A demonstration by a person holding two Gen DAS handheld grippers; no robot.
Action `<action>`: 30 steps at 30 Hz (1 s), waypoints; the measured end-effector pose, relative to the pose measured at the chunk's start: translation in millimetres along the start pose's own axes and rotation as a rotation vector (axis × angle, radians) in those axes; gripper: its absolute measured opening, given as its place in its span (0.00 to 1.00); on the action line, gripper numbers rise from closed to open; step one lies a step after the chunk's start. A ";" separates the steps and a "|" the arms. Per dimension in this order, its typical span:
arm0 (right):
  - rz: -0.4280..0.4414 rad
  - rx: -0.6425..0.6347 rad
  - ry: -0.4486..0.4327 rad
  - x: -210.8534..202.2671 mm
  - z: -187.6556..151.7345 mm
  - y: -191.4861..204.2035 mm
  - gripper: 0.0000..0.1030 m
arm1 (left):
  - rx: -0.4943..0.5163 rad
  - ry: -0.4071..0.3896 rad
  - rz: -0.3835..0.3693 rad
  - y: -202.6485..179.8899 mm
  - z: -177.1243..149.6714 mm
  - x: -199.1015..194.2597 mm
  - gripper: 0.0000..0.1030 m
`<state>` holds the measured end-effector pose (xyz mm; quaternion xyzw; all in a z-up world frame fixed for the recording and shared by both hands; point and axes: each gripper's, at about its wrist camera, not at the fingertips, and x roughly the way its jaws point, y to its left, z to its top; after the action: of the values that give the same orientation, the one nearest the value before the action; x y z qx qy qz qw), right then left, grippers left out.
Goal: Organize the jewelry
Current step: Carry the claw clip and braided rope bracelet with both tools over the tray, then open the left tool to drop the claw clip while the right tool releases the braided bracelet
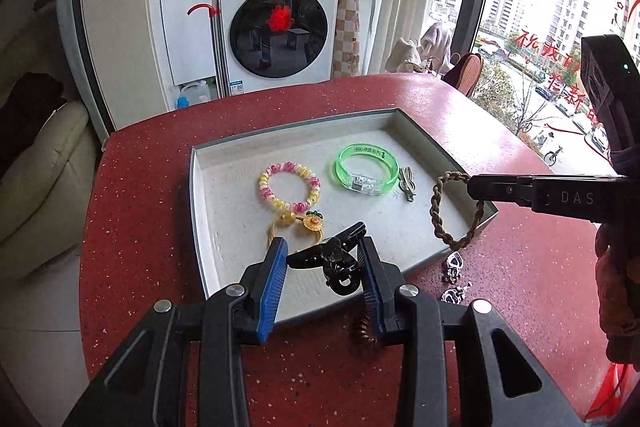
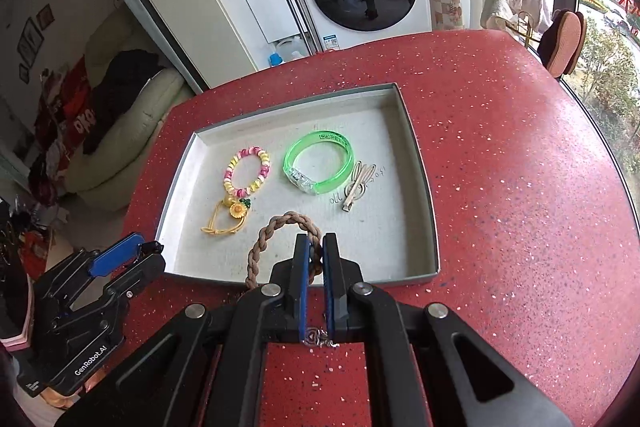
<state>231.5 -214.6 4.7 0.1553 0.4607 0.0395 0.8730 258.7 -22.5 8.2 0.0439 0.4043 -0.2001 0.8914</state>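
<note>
A grey tray (image 1: 208, 183) (image 2: 420, 163) sits on the red table. In it lie a pink-yellow bead bracelet (image 1: 289, 187) (image 2: 248, 171), a green bangle (image 1: 366, 169) (image 2: 319, 163), a metal hair clip (image 1: 407, 183) (image 2: 358, 187) and a yellow sunflower hair tie (image 1: 308, 225) (image 2: 232, 215). My left gripper (image 1: 323, 259) is shut on a black claw clip (image 1: 332, 259) over the tray's near edge. My right gripper (image 2: 315, 251) (image 1: 474, 189) is shut on a brown braided band (image 2: 276, 239) (image 1: 444, 211), held over the tray's near right corner.
Small silver earrings (image 1: 454, 277) (image 2: 318, 337) lie on the red table (image 1: 140, 227) (image 2: 520, 187) outside the tray's near edge. A brown coiled hair tie (image 1: 362, 333) lies under my left gripper. A washing machine, sofa and window stand beyond the table.
</note>
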 end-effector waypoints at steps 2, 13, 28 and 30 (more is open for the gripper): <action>0.002 -0.007 0.013 12.4 5.7 3.2 0.07 | -0.007 0.022 -0.002 5.1 3.1 12.3 0.52; 0.002 -0.005 0.117 79.8 16.4 7.0 0.07 | -0.013 0.152 0.028 22.1 -1.0 69.7 0.52; -0.094 0.022 0.087 95.5 28.7 -18.4 0.07 | 0.002 0.142 0.134 22.7 3.4 97.8 0.53; -0.103 0.007 0.088 95.1 27.9 -17.6 0.07 | -0.004 0.140 0.136 23.7 2.5 95.6 0.53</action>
<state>307.4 -217.6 -61.3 0.1326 0.5063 -0.0005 0.8521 326.4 -32.0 -62.7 0.0836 0.4621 -0.1347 0.8726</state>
